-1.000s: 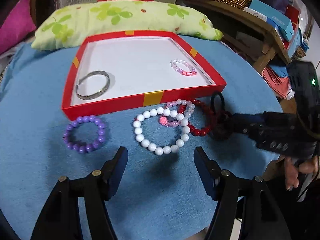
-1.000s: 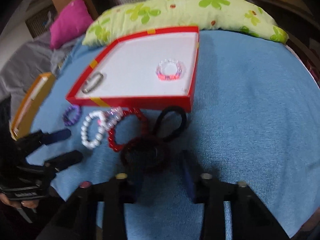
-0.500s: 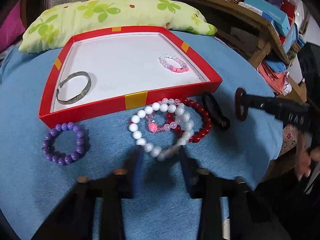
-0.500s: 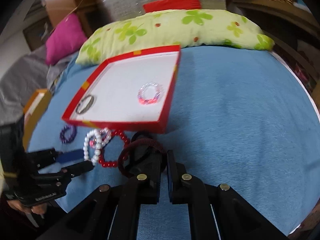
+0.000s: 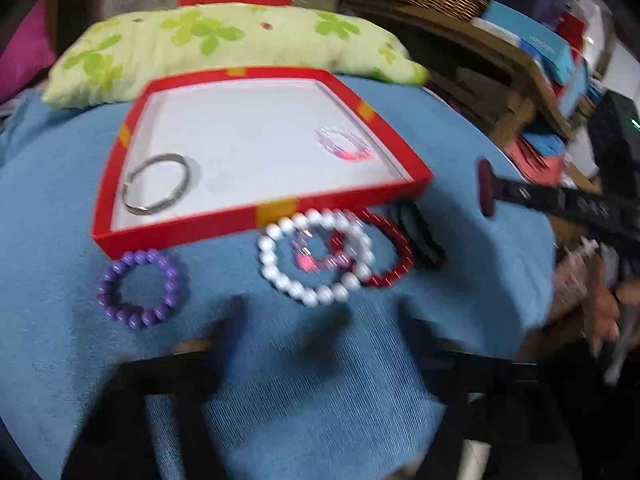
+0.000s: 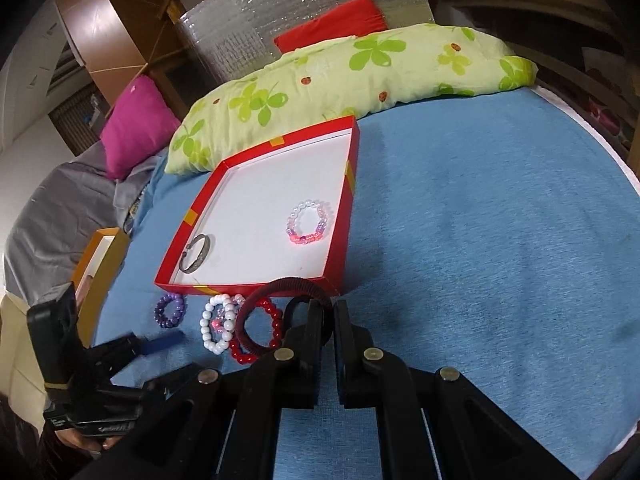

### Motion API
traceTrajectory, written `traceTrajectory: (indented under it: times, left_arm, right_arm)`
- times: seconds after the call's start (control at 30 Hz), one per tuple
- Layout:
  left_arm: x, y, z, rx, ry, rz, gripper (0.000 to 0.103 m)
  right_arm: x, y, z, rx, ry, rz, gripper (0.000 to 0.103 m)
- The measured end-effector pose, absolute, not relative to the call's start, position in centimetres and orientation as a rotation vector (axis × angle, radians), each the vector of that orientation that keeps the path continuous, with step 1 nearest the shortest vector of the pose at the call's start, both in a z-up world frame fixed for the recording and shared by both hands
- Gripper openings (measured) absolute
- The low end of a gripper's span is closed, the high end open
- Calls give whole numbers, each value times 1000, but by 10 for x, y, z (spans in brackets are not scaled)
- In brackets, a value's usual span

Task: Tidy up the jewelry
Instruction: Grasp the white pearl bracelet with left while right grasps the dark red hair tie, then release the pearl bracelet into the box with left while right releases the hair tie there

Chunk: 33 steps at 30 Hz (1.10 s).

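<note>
A red tray [image 5: 264,216] [image 6: 340,240] with a white floor holds a silver bangle [image 5: 158,184] [image 6: 197,253] and a pink bead bracelet [image 5: 344,145] [image 6: 310,222]. In front of it on the blue cloth lie a purple bracelet [image 5: 138,289] [image 6: 170,310], a white one [image 5: 316,257] [image 6: 218,322], a red one [image 5: 386,254] [image 6: 276,320] and a black hair tie [image 5: 424,236]. My right gripper [image 6: 328,312] [image 5: 486,194] is shut on a dark red hair band [image 6: 280,288], held above the cloth. My left gripper [image 5: 320,328] [image 6: 160,354] is blurred, its fingers apart.
A green flowered pillow [image 5: 224,46] [image 6: 352,80] lies behind the tray. A pink cushion [image 6: 136,124] and an orange box [image 6: 100,264] are at the left. A wooden shelf [image 5: 500,60] with boxes and a basket stands at the right.
My right gripper closed on the dark red hair band and lifted it off the cloth. My left gripper narrowed, then spread again, and drifted a little.
</note>
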<state>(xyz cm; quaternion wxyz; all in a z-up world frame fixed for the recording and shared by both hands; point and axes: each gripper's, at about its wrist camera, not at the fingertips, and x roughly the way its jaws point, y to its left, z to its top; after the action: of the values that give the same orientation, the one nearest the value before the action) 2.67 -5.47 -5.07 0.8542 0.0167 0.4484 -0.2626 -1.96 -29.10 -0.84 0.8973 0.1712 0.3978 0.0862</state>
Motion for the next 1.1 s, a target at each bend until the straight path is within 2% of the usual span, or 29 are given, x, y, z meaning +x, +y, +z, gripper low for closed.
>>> traceTrajectory:
  times: [0.17, 0.33, 0.37, 0.4, 0.43, 0.5, 0.53, 0.6, 0.9, 1.1]
  left_arm:
    - [50, -66, -63, -8, 991, -522, 84]
    - [54, -82, -69, 75, 940, -484, 83]
    - [54, -80, -70, 74, 940, -479, 77]
    - [53, -78, -69, 73, 938, -476, 63]
    - [53, -76, -68, 70, 941, -482, 56]
    - [51, -68, -67, 50, 950, -498, 33]
    - [51, -65, -67, 38, 954, -507, 30]
    - [49, -57, -66, 15, 961, -514, 11]
    - [39, -24, -56, -31, 954, -509, 9]
    - [30, -4, -19, -94, 851, -550, 9]
  right_arm:
    - [-20, -293, -11, 365, 829, 177, 6]
    - [-19, -293, -11, 370, 831, 182, 6]
    - [-19, -292, -10, 367, 828, 184, 6]
    - [-19, -291, -9, 365, 821, 187, 6]
    - [-20, -291, -7, 364, 815, 189, 6]
    - [-20, -290, -5, 364, 804, 189, 6]
    - [-20, -290, -4, 367, 801, 190, 6]
    - [-19, -288, -3, 369, 798, 194, 6]
    - [-16, -273, 1, 376, 777, 214, 6]
    - [-7, -264, 6, 378, 748, 223, 6]
